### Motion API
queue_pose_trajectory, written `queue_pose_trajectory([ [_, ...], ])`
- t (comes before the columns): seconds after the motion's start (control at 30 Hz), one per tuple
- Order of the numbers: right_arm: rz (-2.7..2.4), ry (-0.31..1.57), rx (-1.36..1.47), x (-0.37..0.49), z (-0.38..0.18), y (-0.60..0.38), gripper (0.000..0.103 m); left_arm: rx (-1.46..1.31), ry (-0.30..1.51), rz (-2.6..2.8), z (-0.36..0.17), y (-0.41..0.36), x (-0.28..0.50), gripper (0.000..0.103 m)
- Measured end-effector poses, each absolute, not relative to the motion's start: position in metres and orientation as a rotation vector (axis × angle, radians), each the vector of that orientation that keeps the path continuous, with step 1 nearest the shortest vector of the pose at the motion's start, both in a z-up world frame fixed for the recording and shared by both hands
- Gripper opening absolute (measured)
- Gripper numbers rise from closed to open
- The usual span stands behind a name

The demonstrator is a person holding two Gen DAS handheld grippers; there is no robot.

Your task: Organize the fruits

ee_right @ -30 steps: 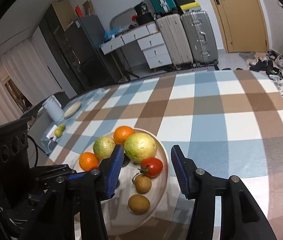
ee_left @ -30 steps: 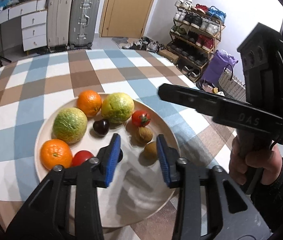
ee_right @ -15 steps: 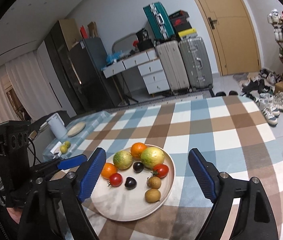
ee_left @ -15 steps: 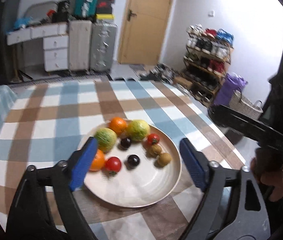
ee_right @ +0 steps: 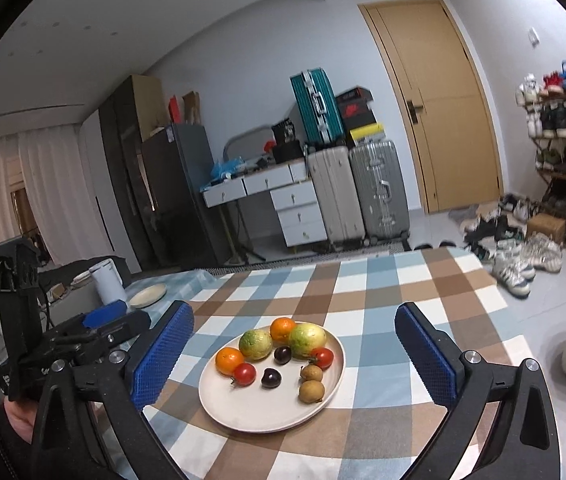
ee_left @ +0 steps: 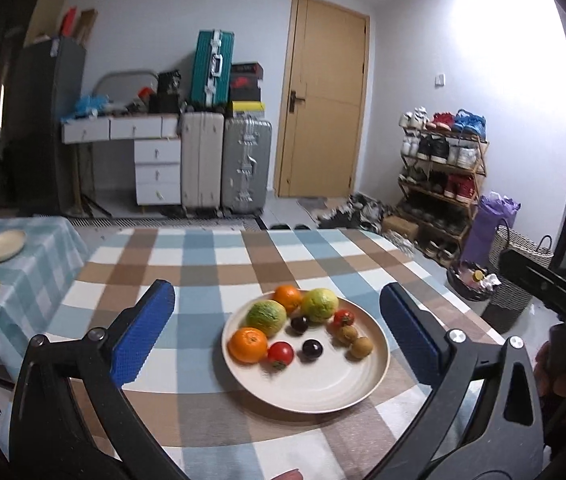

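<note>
Both empty grippers, left [ee_left: 277, 328] and right [ee_right: 294, 352], hang wide open above the table [ee_left: 211, 264], the fruit-filled plate [ee_left: 323, 392] at 12 o'clock between each pair of fingers, neither clearly nearer.

Fruits crowd the plate's [ee_right: 243, 416] far half; its near half lies bare.

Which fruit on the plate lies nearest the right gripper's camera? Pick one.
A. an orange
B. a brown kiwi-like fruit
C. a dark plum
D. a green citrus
B: in the right wrist view the brown fruit sits lowest on the plate, closest to the camera.
</note>
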State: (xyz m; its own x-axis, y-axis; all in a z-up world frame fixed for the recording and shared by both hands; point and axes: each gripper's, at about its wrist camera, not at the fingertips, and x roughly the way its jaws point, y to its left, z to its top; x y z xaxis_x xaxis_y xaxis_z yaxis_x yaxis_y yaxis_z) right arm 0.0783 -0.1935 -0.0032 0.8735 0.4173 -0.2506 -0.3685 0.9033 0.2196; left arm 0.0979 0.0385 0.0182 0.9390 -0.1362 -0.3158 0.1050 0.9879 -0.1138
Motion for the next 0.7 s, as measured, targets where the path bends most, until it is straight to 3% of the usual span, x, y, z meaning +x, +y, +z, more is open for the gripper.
queue_pose_trajectory([
  [0.7, 0.299, 0.236, 0.098, 0.05, -0.04, -0.202, 0.103, -0.094, 0.261, 0.045, -0.031, 0.084, 0.062, 0.102],
])
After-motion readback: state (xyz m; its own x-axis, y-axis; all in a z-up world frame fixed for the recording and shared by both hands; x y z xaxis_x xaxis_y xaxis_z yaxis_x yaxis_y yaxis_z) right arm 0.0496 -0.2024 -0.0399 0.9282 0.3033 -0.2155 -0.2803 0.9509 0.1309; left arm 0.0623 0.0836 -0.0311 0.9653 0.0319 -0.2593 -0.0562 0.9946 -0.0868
